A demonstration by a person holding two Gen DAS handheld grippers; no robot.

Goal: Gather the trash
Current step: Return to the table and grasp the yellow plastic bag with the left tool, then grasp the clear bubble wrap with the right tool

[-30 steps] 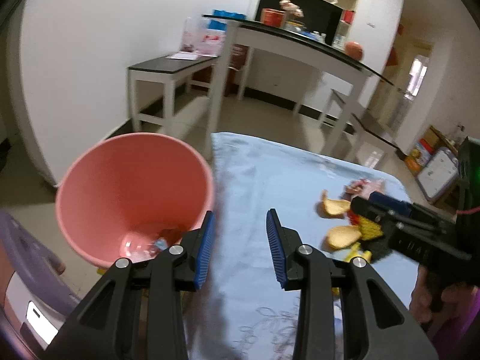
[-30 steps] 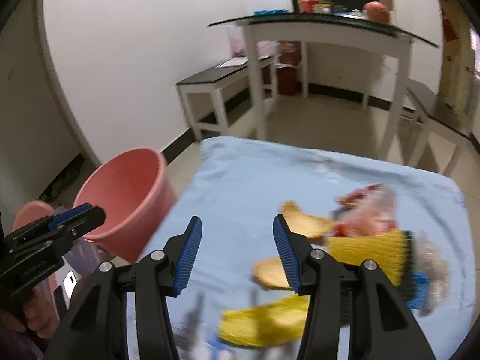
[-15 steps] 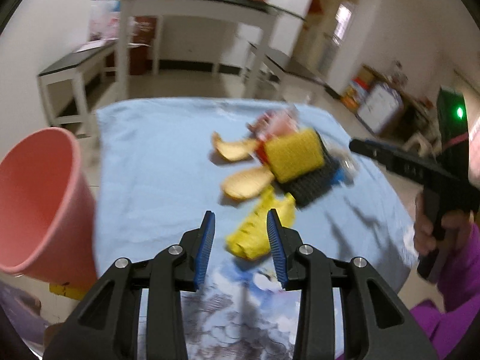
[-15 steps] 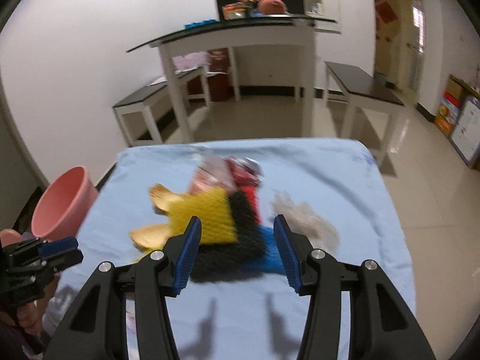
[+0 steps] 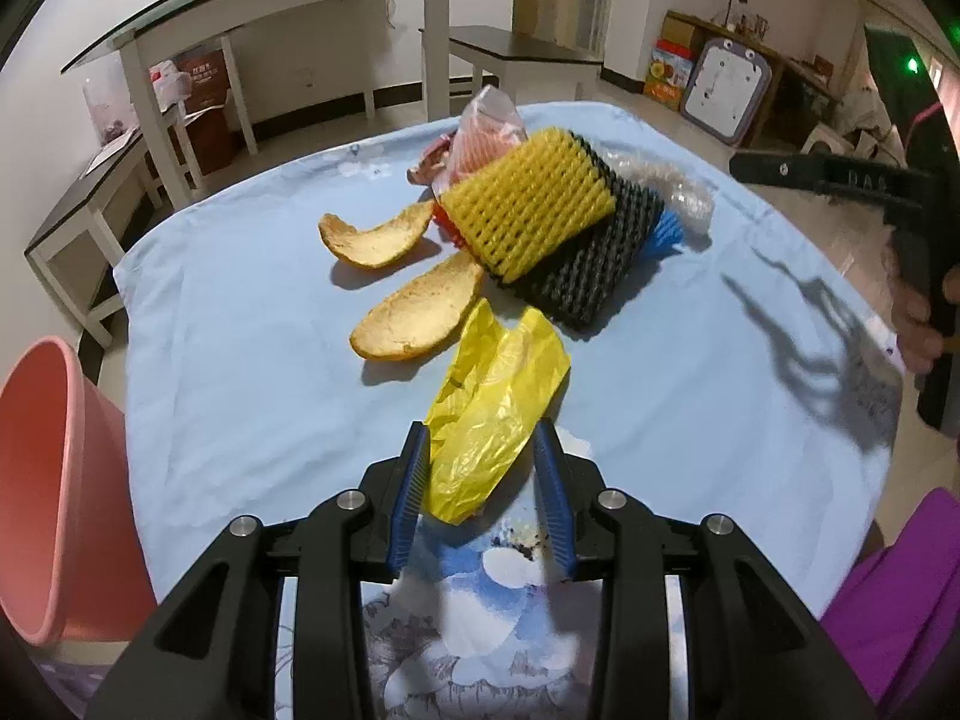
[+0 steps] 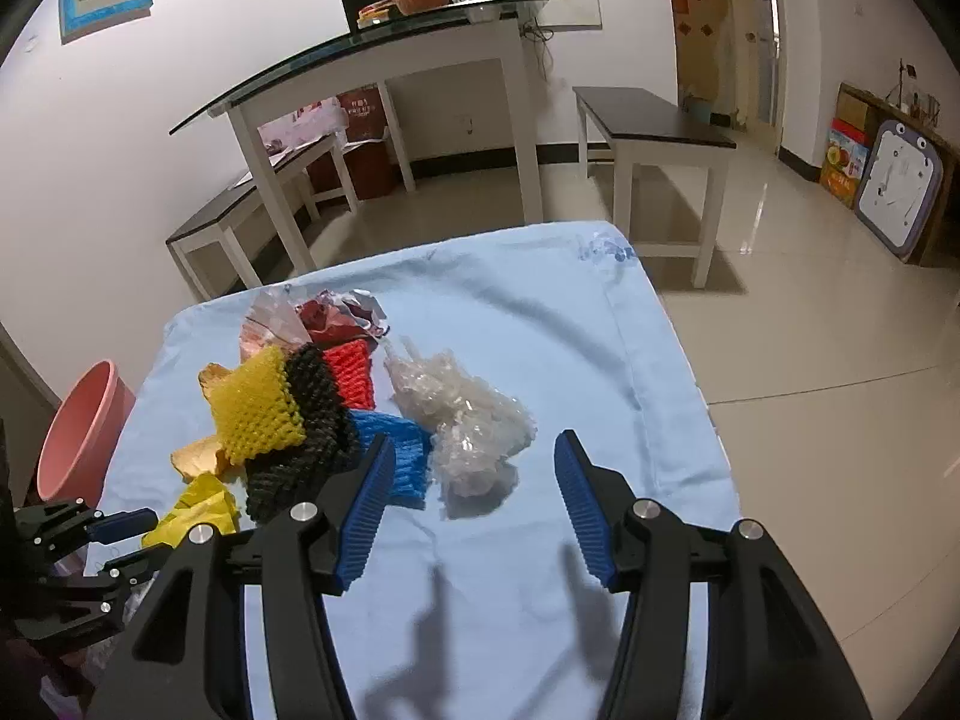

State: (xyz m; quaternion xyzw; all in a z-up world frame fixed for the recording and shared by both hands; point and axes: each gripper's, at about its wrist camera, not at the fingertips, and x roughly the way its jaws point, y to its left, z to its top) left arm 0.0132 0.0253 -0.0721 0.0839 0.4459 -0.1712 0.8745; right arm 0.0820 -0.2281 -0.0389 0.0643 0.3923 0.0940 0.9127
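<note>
The left gripper (image 5: 483,483) is low over the bench's near edge, jaws a bit apart w/ the yellow bag (image 5: 498,408) between them, not squeezed yet. The right gripper (image 6: 474,504) hangs wide apart, holding nothing, just by the clear wrap (image 6: 465,420). The bench (image 5: 240,324) has a light blue cloth. A pink bin (image 5: 42,498) stands by its left edge. I count 2 peels (image 5: 414,315), 4 foam nets (image 5: 528,207) & 1 red wrapper (image 6: 327,315) near the middle.
</note>
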